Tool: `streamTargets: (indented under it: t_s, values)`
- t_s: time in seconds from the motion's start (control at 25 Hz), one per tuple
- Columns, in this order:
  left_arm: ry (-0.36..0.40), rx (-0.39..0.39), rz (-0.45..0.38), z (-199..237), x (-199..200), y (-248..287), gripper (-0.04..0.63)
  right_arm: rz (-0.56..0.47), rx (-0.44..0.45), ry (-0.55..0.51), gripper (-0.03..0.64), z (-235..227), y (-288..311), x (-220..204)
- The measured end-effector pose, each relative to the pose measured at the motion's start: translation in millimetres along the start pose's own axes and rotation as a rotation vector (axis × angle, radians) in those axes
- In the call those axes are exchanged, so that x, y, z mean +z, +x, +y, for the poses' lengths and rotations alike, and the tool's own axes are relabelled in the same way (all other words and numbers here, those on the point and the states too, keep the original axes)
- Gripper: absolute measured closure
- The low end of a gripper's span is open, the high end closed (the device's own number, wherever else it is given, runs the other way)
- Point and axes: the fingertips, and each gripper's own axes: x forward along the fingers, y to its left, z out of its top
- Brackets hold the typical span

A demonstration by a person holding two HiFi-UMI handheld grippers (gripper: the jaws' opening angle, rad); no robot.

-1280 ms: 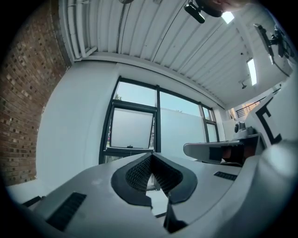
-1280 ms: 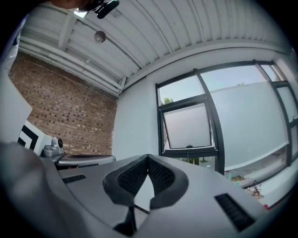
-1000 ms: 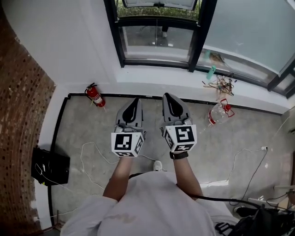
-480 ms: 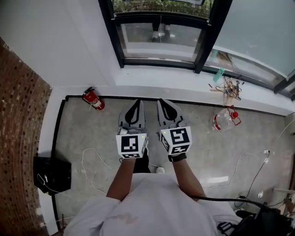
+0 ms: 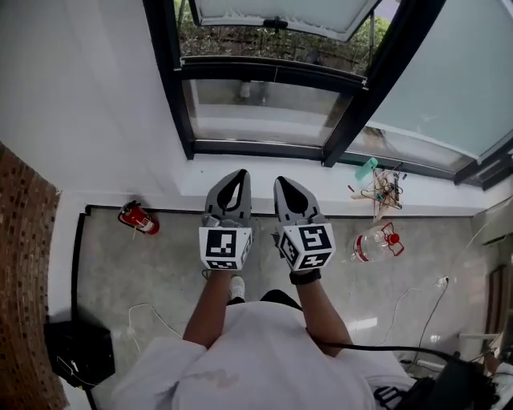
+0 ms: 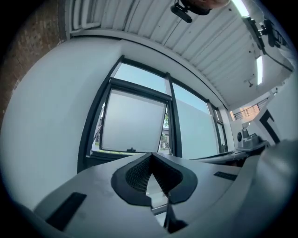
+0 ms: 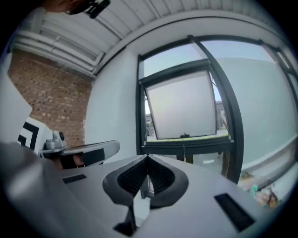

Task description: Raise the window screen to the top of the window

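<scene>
Straight ahead in the dark-framed window (image 5: pixel 170 88), the window screen (image 5: pixel 256 48) seems to sit lowered over the upper opening, w/ its bottom bar (image 5: pixel 264 69) down at the cross rail; the mesh is too faint for us to be sure. Beyond it the glass sash (image 5: pixel 272 12) hangs tilted outward. We reckon the task hasn't started: nothing grips the screen, so the whole lift to the top is left. Our left claw (image 5: pixel 233 178) and right claw (image 5: pixel 287 181) are side by side, both shut tight and empty, tips over the white sill (image 5: pixel 337 188), apart from the frame. Off to the sides on the floor: a fire extinguisher (image 5: pixel 138 218) and a plastic bottle (image 5: pixel 371 245).
</scene>
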Motion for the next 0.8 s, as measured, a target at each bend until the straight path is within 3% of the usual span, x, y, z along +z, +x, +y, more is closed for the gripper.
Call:
streamTargets:
  t_s: [0.08,0.2,0.56,0.8]
  values:
    - [-0.091,-0.033,0.044,14.6,-20.4,28.9,0.595,0.025,-0.033,0.106,0.616,-22.2,28.6,-8.8]
    - [-0.163,-0.100,0.091,22.3,-36.6,68.8,0.595,0.025,-0.068,0.138,0.615,-55.1,62.1,-9.2]
    - [-0.040,-0.060,0.124,59.8,-65.6,228.3,0.595,-0.003,0.011,0.116,0.616,-152.8,200.0,3.5]
    - [0.047,0.004,0.083,87.1,-43.8,329.0,0.595,-0.057,0.081,0.071,0.617,-215.8,287.3,48.8]
